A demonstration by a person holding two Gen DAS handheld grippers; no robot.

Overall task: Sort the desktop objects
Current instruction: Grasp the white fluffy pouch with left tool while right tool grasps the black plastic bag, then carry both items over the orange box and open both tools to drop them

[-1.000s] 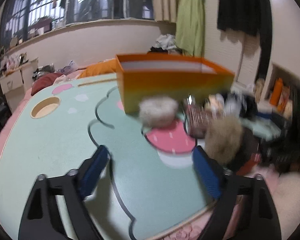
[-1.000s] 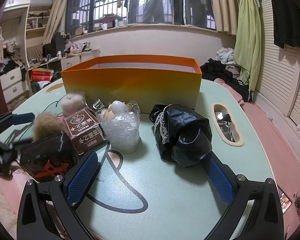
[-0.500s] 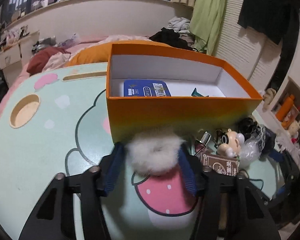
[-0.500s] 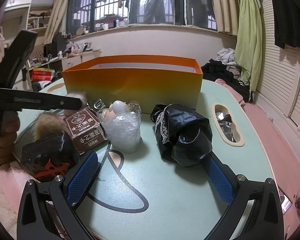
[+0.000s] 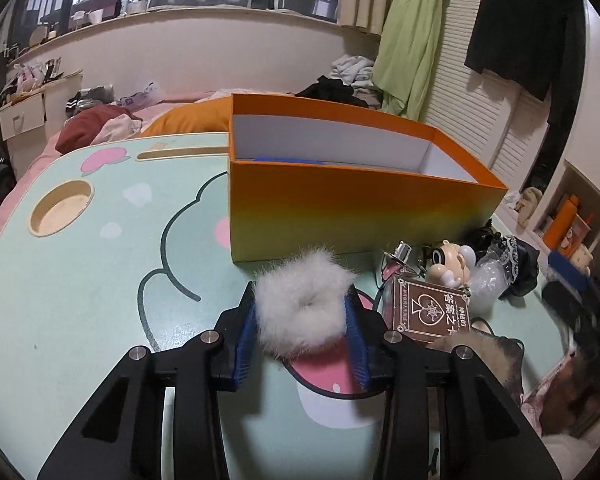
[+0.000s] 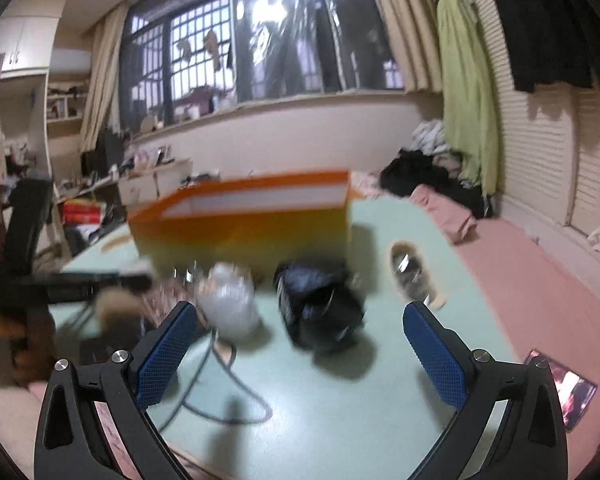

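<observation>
My left gripper (image 5: pixel 303 312) is shut on a white fluffy hair scrunchie (image 5: pixel 302 305) and holds it just in front of the orange box (image 5: pixel 352 204), whose white inside shows a blue item. My right gripper (image 6: pixel 300 338) is open and empty, raised above the table with a black crumpled bag (image 6: pixel 320 306) and a clear plastic-wrapped figure (image 6: pixel 230 304) ahead of it. The orange box (image 6: pixel 252 224) stands behind them. The right wrist view is motion-blurred.
A brown card box (image 5: pixel 430 310), a small doll figure (image 5: pixel 450 262), a brown fluffy scrunchie (image 5: pixel 476 350) and the black bag (image 5: pixel 512 258) lie right of my left gripper. The mint table (image 5: pixel 80 300) has a round cutout (image 5: pixel 60 208). A black cable (image 6: pixel 220 392) lies near my right gripper.
My left gripper closed on the white scrunchie and lifted it in front of the box. My right gripper has drawn back and up from the black bag, blurring its view.
</observation>
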